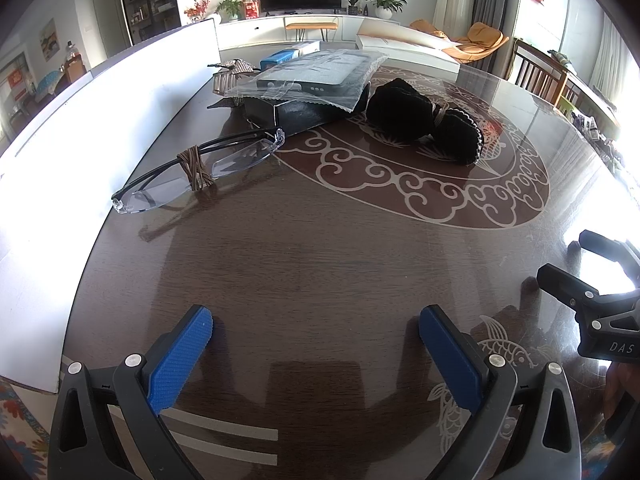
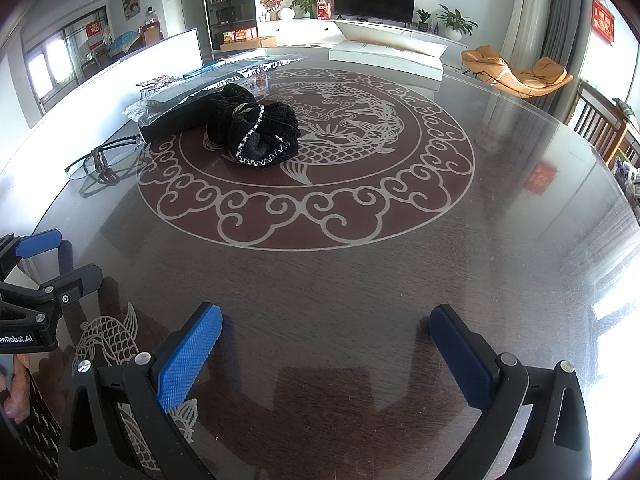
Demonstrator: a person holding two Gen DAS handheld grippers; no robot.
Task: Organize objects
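Both grippers hover low over the table (image 1: pixel 320 248), fingers wide apart and holding nothing: the left gripper (image 1: pixel 316 356) and the right gripper (image 2: pixel 326 352). From the left gripper, the glasses (image 1: pixel 200 168) lie at about 11 o'clock, near the white board (image 1: pixel 100 128); their long axis runs from 8 to 2 o'clock. The left gripper seems nearer to them. Farther, at 1 o'clock, lies the black cloth (image 1: pixel 424 120), and behind the glasses a dark case (image 1: pixel 288 114) under a plastic bag (image 1: pixel 312 76).
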